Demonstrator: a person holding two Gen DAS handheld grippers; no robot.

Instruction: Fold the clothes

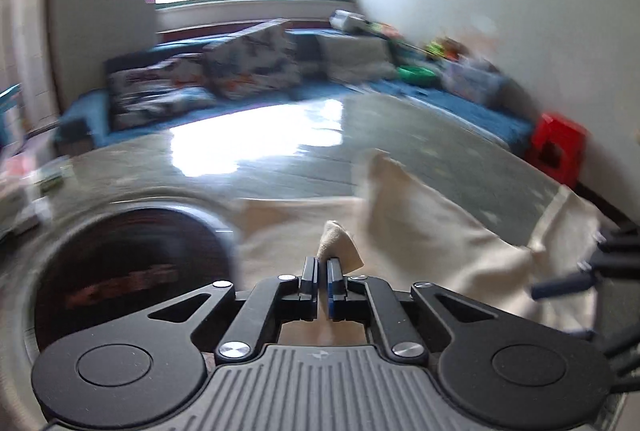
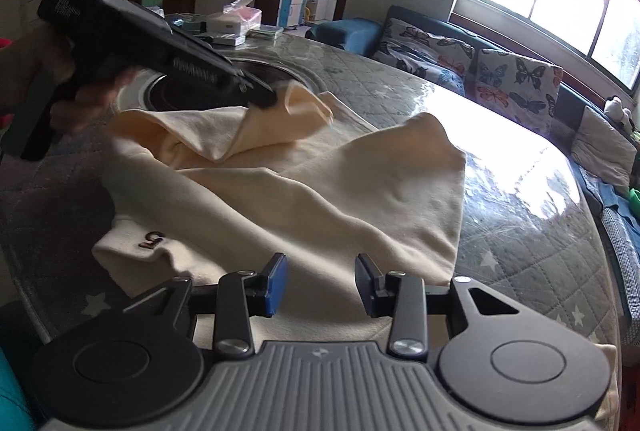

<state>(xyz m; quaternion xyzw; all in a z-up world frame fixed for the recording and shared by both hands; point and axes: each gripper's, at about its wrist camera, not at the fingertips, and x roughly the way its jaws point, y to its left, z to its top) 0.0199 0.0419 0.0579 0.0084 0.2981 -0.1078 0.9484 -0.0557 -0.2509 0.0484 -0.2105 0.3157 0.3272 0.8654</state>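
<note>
Soft cream garment (image 2: 320, 183) rumpled on glossy quilted surface (image 2: 520, 231), left fingers (image 1: 323, 273) clenched on a raised corner, right fingers (image 2: 322, 285) spread apart, hovering just above its near edge.

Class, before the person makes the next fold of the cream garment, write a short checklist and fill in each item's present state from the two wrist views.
1. Left tongs shut on cream garment: ok.
2. Right tongs open, holding nothing: ok.
3. Garment lying flat: not ok, bunched and partly lifted.
4. Garment fully on the table: cannot tell, near edge hidden.
5. Dark round inset uncovered: cannot tell.
</note>
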